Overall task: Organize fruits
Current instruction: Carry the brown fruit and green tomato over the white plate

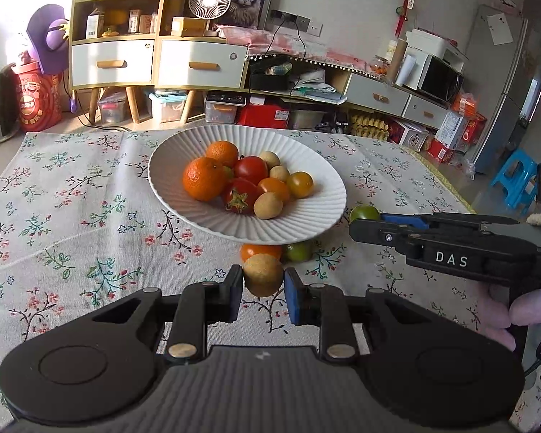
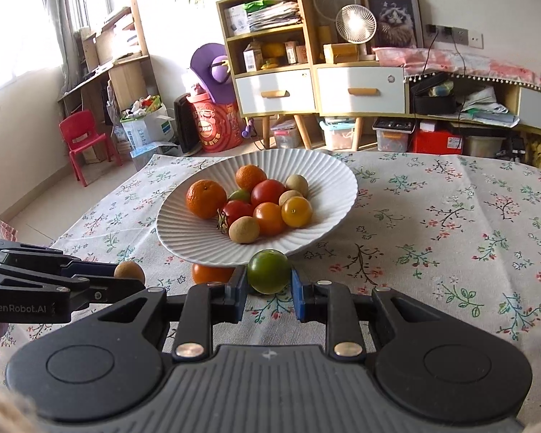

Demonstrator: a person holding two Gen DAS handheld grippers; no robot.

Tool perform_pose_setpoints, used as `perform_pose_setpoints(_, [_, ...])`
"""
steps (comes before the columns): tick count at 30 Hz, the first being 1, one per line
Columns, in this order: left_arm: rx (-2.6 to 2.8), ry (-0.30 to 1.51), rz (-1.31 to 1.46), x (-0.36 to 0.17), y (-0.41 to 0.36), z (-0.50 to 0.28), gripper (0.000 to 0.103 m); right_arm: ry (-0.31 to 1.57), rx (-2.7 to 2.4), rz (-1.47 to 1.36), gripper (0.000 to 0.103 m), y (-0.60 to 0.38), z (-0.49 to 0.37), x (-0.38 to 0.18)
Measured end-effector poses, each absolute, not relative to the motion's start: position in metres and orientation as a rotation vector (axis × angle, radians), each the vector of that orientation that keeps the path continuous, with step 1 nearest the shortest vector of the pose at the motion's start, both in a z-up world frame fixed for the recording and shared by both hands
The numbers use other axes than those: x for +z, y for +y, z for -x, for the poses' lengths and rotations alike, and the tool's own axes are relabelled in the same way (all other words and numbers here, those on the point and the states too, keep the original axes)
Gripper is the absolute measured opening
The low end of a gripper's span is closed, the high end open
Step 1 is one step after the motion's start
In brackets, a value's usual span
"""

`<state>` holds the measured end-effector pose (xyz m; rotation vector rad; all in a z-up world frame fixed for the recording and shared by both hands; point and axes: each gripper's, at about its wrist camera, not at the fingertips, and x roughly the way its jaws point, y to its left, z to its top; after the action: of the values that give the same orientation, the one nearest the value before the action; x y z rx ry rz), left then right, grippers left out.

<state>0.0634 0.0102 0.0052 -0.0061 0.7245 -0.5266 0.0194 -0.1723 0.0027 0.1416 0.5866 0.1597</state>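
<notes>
Fingers, both pairs: each pinching one fruit, lifted just short of the plate's near rim.
Tablecloth (image 1: 72,216): floral, spread beneath both pairs of fingers.
Plate (image 2: 328,176): white, ribbed, ahead of both pairs; already loaded with two oranges, red, orange and yellow tomatoes and several small tan fruits.
Left gripper (image 1: 263,283): pads pressed on a tan round fruit (image 1: 262,274).
Right gripper (image 2: 268,281): pads pressed on a green tomato (image 2: 268,270).
Orange tomato (image 2: 211,274): loose on the cloth, under the plate's near rim, just beyond the fingers.
Status, judged: mostly done. Remaining: the two held fruits and the loose orange tomato. In the left view a second greenish fruit (image 1: 298,250) shows beside it; if loose, that too.
</notes>
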Motion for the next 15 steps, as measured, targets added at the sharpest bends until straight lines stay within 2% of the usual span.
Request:
perform_pose_setpoints(10, [-0.465,0.699,-0.039,0.007,-0.006,-0.092,0.017,0.584,0.129,-0.183,0.023,-0.198,-0.054,0.017])
perform_pose_setpoints(15, [-0.421,0.709,-0.047,0.001,-0.009,-0.107,0.017,0.590,0.134,-0.114,0.023,-0.199,-0.072,0.016])
